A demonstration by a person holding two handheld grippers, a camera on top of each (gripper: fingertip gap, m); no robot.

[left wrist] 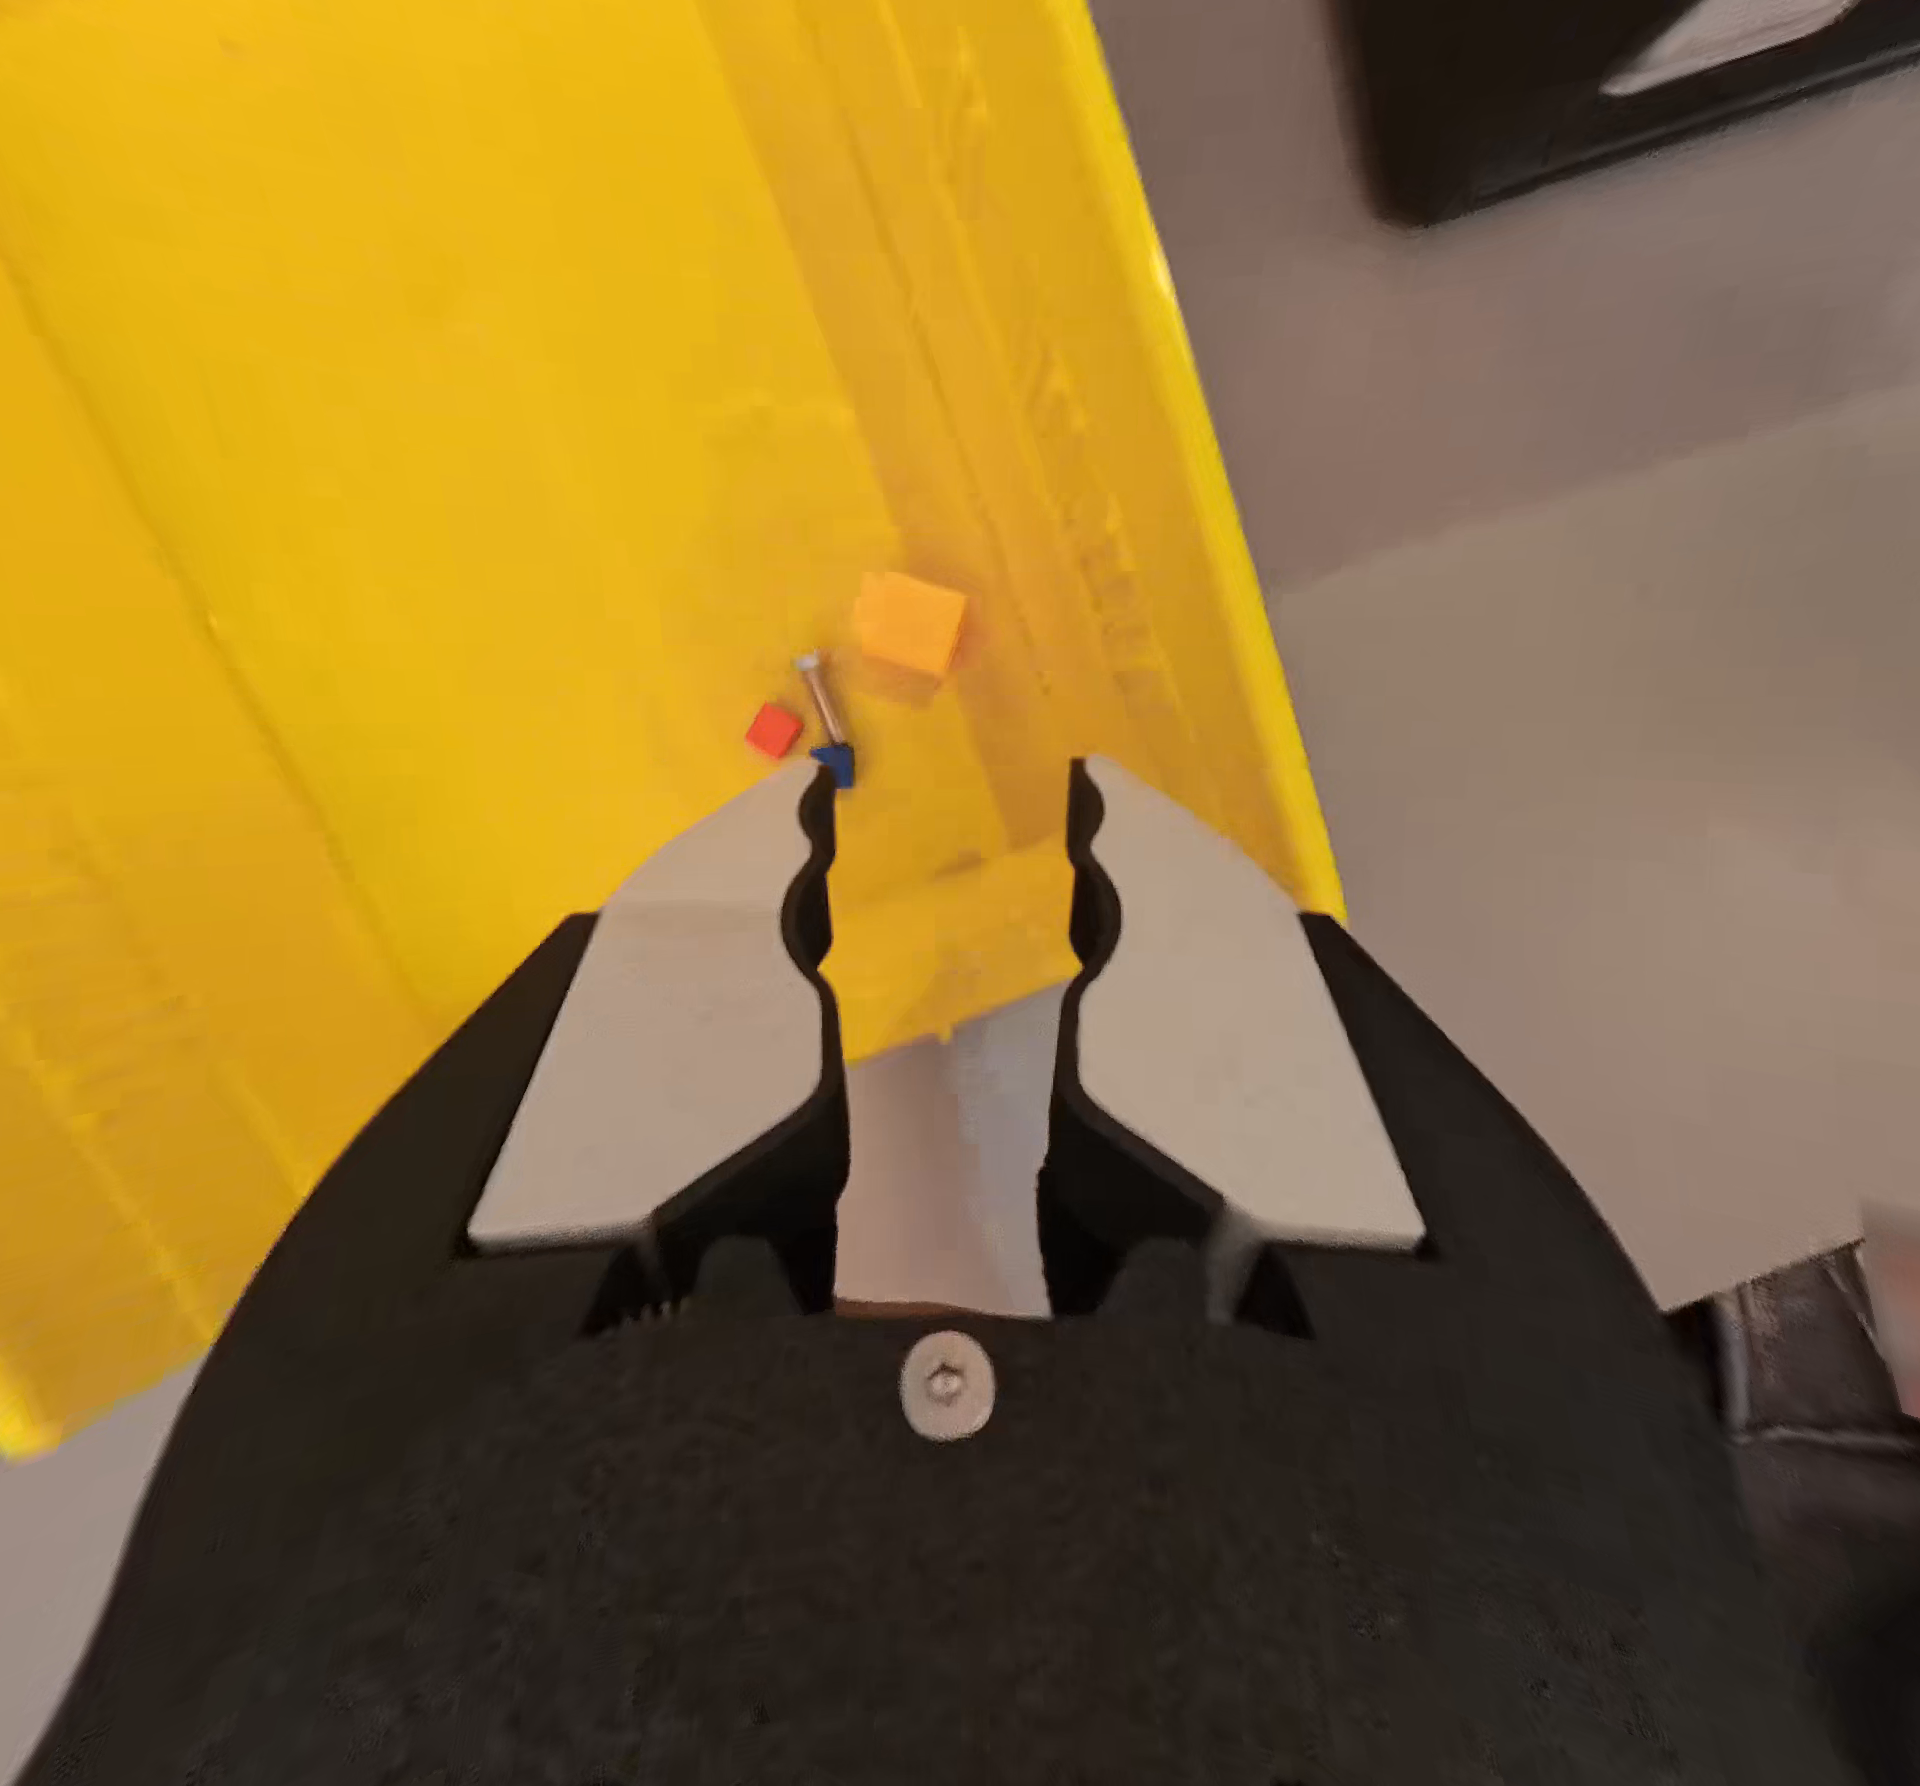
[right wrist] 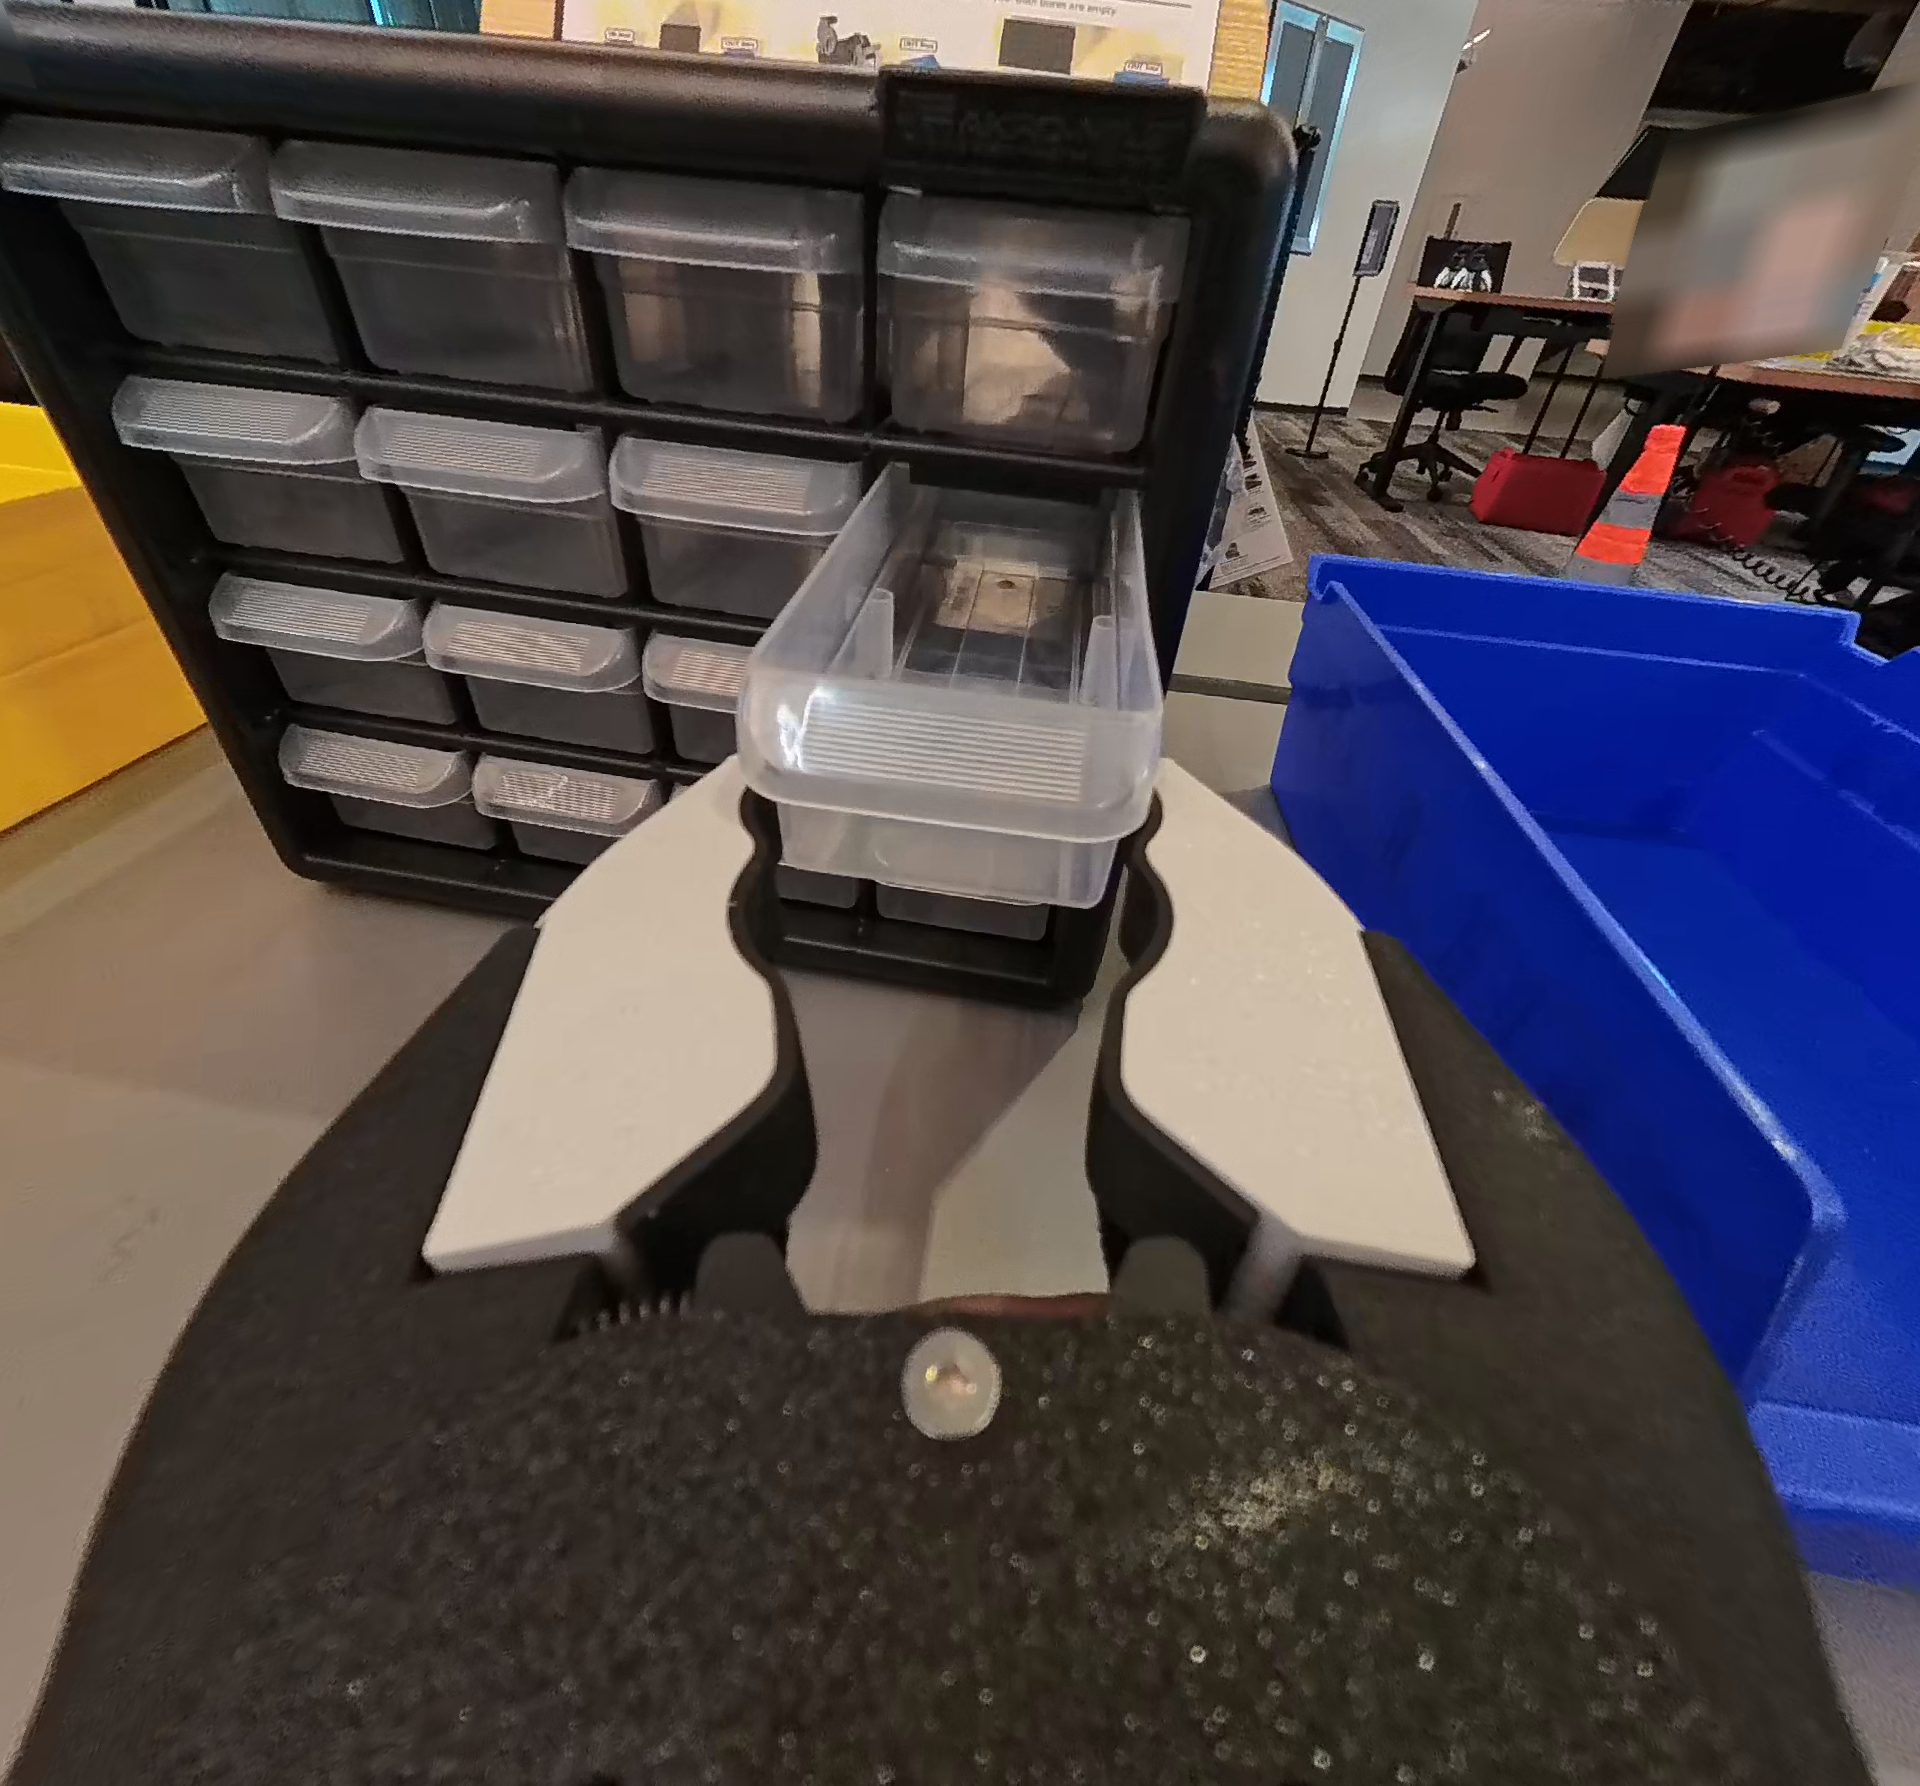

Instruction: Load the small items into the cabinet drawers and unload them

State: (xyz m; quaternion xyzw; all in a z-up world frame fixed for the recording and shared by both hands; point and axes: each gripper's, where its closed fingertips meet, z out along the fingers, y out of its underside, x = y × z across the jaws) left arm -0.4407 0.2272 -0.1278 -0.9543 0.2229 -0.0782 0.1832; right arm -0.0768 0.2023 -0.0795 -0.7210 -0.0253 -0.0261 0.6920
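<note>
The left gripper hung over the yellow bin, its jaws parted with nothing between them; just ahead of its left fingertip lay a blue-capped pin, a small red cube beside it and an orange cube slightly farther on. The right gripper faced the black cabinet, jaws spread around the front of the pulled-out clear drawer; whether they touched it could not be told; a blue bin sat to its right.
</note>
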